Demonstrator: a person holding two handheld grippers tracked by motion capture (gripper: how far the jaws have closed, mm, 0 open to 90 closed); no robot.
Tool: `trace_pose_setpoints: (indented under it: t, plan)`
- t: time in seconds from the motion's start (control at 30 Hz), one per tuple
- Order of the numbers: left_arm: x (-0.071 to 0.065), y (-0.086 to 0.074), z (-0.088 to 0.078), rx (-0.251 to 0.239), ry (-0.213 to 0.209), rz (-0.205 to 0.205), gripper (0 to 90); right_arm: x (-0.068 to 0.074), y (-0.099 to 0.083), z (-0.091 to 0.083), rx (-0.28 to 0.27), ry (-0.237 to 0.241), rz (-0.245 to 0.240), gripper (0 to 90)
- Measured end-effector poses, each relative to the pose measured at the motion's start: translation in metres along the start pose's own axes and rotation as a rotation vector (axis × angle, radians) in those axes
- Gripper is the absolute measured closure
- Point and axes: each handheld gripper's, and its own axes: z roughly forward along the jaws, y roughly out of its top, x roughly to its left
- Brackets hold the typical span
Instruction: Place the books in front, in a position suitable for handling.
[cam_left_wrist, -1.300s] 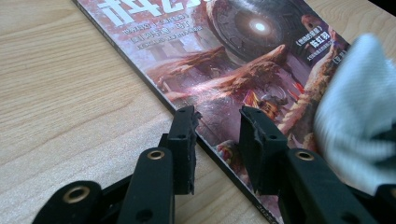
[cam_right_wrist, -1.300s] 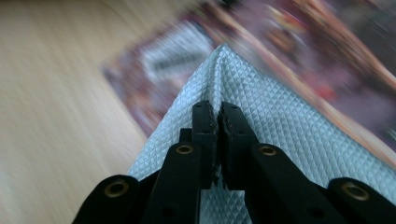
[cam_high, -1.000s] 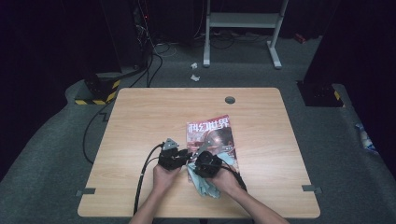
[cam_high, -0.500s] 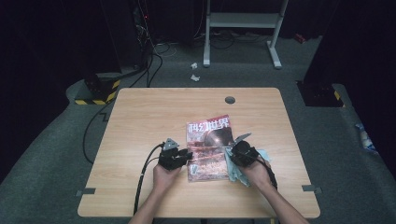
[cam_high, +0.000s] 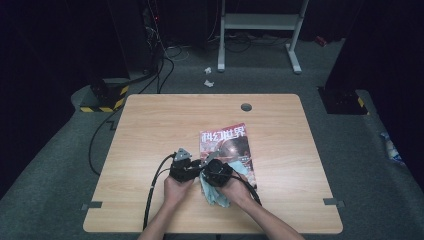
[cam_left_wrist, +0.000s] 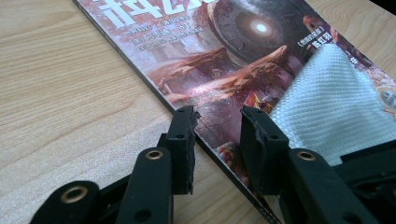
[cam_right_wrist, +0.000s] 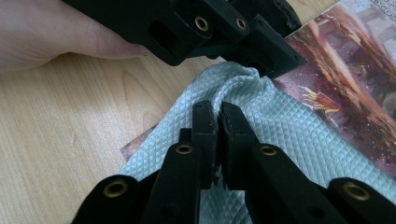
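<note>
Landmark: a glossy magazine (cam_high: 227, 150) with a reddish science-fiction cover and large white characters across its top, lying flat on the light wooden table (cam_high: 150, 130).
Magazine position: right of the table's middle, toward the person's side; its top edge points to the round grey cable hole (cam_high: 246, 106) in the far edge of the table.
Cloth: a pale blue-green quilted cleaning cloth (cam_right_wrist: 289, 126) lies over the near end of the magazine cover and spills off its near edge onto the wood.
Right gripper (cam_right_wrist: 217, 119): jaws pressed together, pinching a raised fold of the cloth above the magazine's near left corner; in the high view it (cam_high: 216, 171) sits at the magazine's near edge.
Left gripper (cam_left_wrist: 217, 123): jaws spread part way, straddling the magazine's left edge near its bottom corner, one fingertip over the wood, the other over the cover; whether the pads touch the paper cannot be told.
Spacing: the two grippers stand just beside each other, the left gripper (cam_high: 181, 167) on the side away from the magazine.
Hands: both forearms enter from the near table edge.
</note>
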Motion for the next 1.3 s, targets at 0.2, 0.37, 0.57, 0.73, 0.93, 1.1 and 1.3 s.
trace_pose_setpoints:
  t: [0.2, 0.37, 0.57, 0.73, 0.93, 1.1, 1.3]
  plan:
    - [0.000, 0.000, 0.000, -0.001, 0.000, -0.003, 65.0, -0.025, -0.016, -0.009, -0.001, -0.047, 0.046, 85.1]
    - [0.000, 0.000, 0.000, -0.001, 0.000, -0.001, 65.0, -0.071, -0.048, -0.028, 0.003, -0.132, 0.215, 85.1]
    - [0.000, 0.000, 0.000, -0.001, 0.000, 0.000, 65.0, -0.095, -0.073, -0.043, -0.015, -0.174, 0.306, 85.1]
    - [0.000, 0.000, 0.000, 0.000, 0.002, 0.002, 64.9, -0.079, -0.061, -0.037, 0.009, -0.184, 0.241, 84.9]
    - [0.000, 0.000, 0.000, -0.001, 0.001, -0.001, 64.7, -0.036, -0.026, -0.015, -0.002, -0.098, 0.092, 84.9]
    - [0.000, 0.000, 0.000, 0.000, 0.001, -0.003, 64.1, -0.003, -0.003, -0.001, -0.010, -0.076, -0.020, 84.8]
    - [0.000, 0.000, 0.000, -0.001, 0.002, -0.001, 64.1, -0.016, -0.012, -0.005, -0.018, -0.086, 0.005, 84.2]
